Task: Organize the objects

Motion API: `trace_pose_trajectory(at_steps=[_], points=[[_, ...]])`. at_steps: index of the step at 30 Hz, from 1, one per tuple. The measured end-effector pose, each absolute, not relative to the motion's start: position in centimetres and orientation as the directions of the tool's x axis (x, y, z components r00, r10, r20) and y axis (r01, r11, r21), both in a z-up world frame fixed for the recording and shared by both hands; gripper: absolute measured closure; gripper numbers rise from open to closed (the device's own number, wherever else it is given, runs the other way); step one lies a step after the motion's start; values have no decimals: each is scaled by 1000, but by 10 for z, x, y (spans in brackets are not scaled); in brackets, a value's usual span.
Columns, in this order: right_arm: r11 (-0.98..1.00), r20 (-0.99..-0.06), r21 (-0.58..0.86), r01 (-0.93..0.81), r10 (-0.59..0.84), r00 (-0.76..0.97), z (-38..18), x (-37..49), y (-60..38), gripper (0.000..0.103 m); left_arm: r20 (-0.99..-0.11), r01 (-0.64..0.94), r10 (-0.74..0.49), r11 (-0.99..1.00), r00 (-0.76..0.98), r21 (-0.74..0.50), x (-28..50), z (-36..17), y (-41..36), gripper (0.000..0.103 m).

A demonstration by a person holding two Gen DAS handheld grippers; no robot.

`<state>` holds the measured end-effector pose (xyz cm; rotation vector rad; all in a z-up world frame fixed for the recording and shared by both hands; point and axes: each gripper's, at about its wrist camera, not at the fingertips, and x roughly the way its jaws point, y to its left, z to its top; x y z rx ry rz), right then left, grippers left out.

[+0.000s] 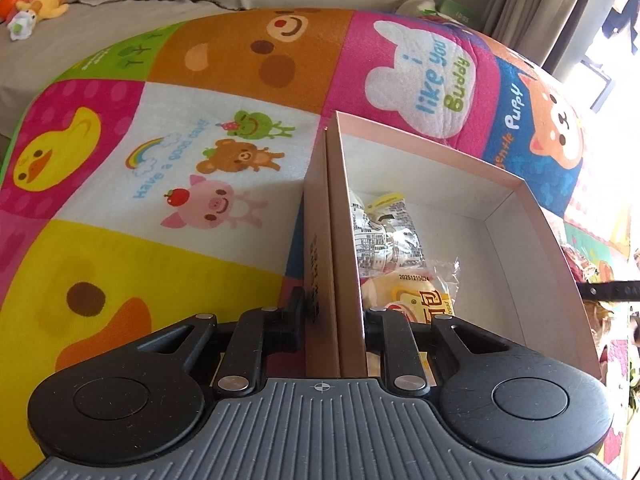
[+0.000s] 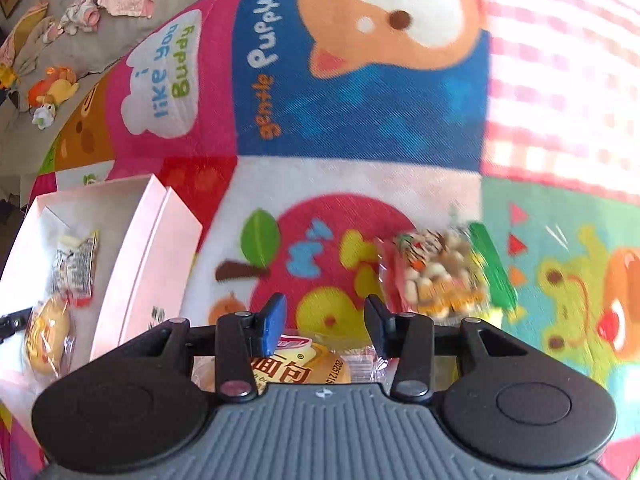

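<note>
A pink open box (image 1: 460, 184) lies on the cartoon play mat (image 1: 160, 184). My left gripper (image 1: 334, 316) is shut on the box's left wall, one finger outside and one inside. Inside the box lie a silver printed packet (image 1: 384, 236) and a wrapped bun (image 1: 416, 296). In the right wrist view the box (image 2: 140, 248) is at the left with the same packet (image 2: 76, 264) and bun (image 2: 50, 332). My right gripper (image 2: 326, 324) is open above the mat. A wrapped bread bun (image 2: 304, 364) lies just below its fingers. A bag of mixed snacks (image 2: 436, 272) lies right of it.
A grey sofa (image 1: 120, 4) with plush toys (image 1: 36, 4) lies beyond the mat's far edge. Crumpled pink clothes (image 2: 116, 0) lie on it. A curtain (image 1: 536, 4) and a bright window are at the far right.
</note>
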<state>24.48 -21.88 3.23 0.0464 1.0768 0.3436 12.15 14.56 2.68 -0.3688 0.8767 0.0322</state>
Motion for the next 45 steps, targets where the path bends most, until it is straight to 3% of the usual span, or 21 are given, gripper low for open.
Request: trace_pose_trajectory(at_steps=[4, 8, 13, 16, 20, 22, 31, 33, 36, 41, 43, 45], points=[[931, -817, 272, -244, 357, 452, 44, 199, -245, 43, -752, -184, -124, 932, 647, -313, 120, 26, 146, 81], [958, -735, 114, -263, 260, 626, 67, 147, -248, 28, -753, -186, -120, 933, 647, -308, 121, 26, 145, 81], [957, -688, 92, -276, 262, 677, 77, 89, -246, 27, -754, -189, -115, 934, 647, -304, 121, 27, 144, 82], [974, -708, 56, -219, 193, 680, 68, 76, -247, 20, -752, -190, -116, 932, 649, -308, 120, 26, 145, 82], [988, -772, 74, -135, 143, 619, 38, 71, -261, 20, -752, -185, -120, 933, 648, -309, 121, 26, 145, 81], [991, -757, 61, -116, 122, 643, 36, 61, -268, 18, -751, -183, -118, 935, 649, -305, 120, 26, 145, 82], [953, -625, -296, 64, -243, 742, 32, 12, -291, 16, -750, -168, -98, 948, 654, -271, 120, 26, 140, 83], [962, -633, -262, 81, -234, 738, 26, 2, -304, 16, -748, -160, -92, 953, 657, -257, 119, 26, 139, 83], [992, -654, -100, 83, -128, 746, 25, -18, -318, 16, -752, -167, -84, 953, 654, -252, 119, 26, 138, 84], [998, -605, 58, 29, 12, 796, 30, -21, -300, 16, -755, -179, -70, 954, 652, -242, 121, 26, 136, 85], [998, -616, 68, 20, 26, 787, 23, -10, -289, 23, -755, -181, -69, 953, 652, -243, 120, 26, 136, 85], [998, -644, 59, 25, 19, 765, 12, 4, -281, 37, -756, -178, -66, 955, 651, -237, 120, 26, 136, 85]])
